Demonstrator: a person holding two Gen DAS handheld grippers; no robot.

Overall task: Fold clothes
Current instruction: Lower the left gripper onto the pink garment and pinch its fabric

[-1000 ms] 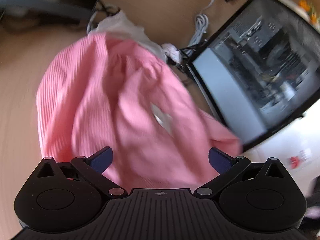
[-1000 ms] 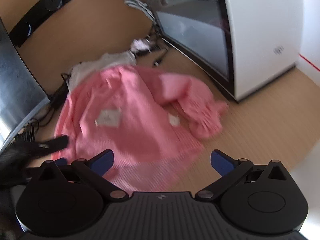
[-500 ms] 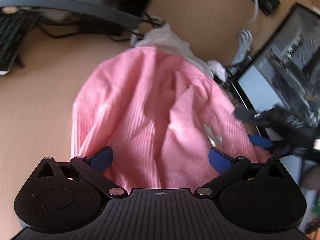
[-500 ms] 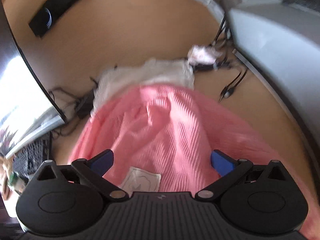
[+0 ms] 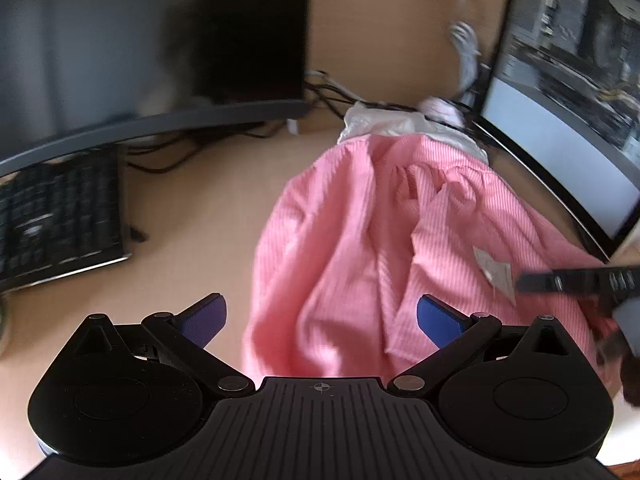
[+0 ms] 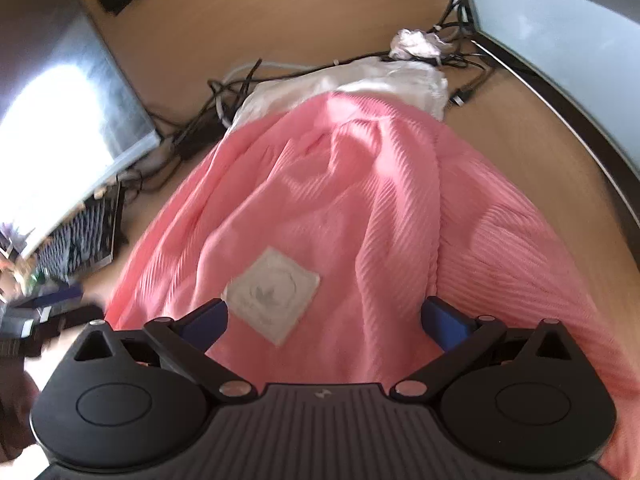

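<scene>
Left wrist view. Left gripper (image 5: 322, 314) hangs over the near hem of a pink ribbed garment (image 5: 360, 240), jaws spread wide, nothing between the blue pads (image 5: 438, 318). Garment lies rumpled on the wooden desk (image 5: 192, 240), running from 6 toward 1 o'clock; soft knit, fine vertical ribs, loose folds. A white fabric label (image 5: 496, 272) sits at 3 o'clock, so the inside is likely facing up. White cloth (image 5: 384, 124) pokes out beneath the far edge at 12. Black keyboard (image 5: 60, 216) at 9, a monitor (image 5: 568, 92) at 2. The right gripper (image 5: 580, 280) enters at 3, blurred.

Right wrist view. Right gripper (image 6: 324, 318) also spread and empty, poised just above the square label (image 6: 272, 292). Garment (image 6: 360, 200) fills the centre; tangled cables (image 6: 224, 100) at 11. Both tools look placed to seize the near edge for a first fold.
</scene>
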